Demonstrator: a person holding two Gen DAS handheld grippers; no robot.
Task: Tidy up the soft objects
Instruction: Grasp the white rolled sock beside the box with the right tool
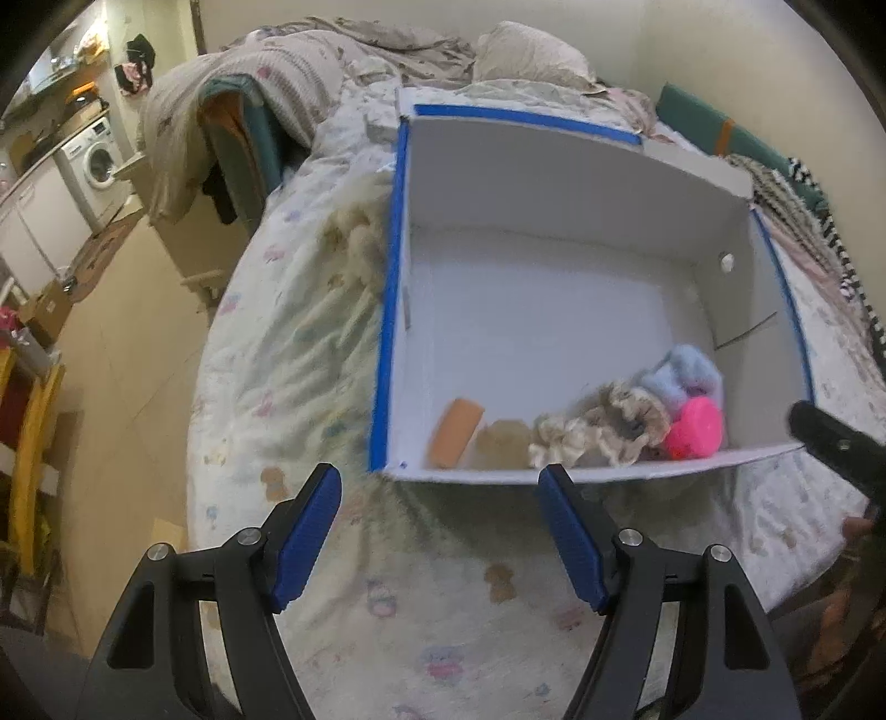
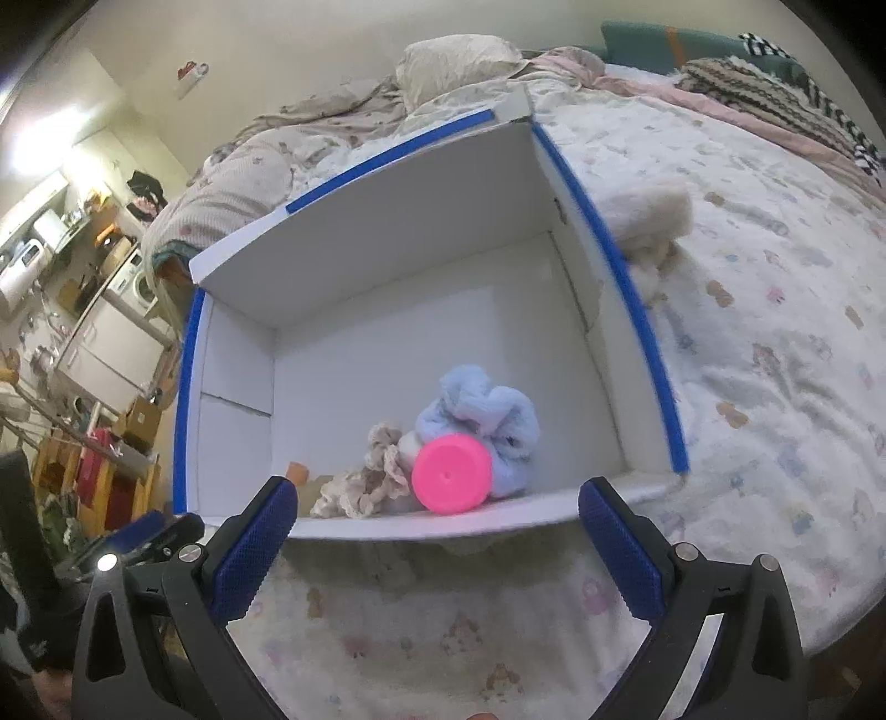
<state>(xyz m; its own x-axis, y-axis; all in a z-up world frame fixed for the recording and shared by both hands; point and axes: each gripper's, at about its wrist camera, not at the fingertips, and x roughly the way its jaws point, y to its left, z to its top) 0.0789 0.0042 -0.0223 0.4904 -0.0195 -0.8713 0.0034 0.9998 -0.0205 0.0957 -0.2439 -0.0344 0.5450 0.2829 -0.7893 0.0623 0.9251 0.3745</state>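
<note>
A white cardboard box with blue tape on its rim lies open on the bed; it also shows in the right wrist view. In its near corner lie a pink round piece, a light blue fluffy piece, a beige frilly scrunchie, a tan sponge and an orange sponge. My left gripper is open and empty, just short of the box's near wall. My right gripper is open and empty at the same wall.
A cream fluffy soft thing lies on the patterned bedspread beside the box. Pillows and crumpled bedding lie beyond. The bed's edge drops to the floor on the left, with a washing machine further off.
</note>
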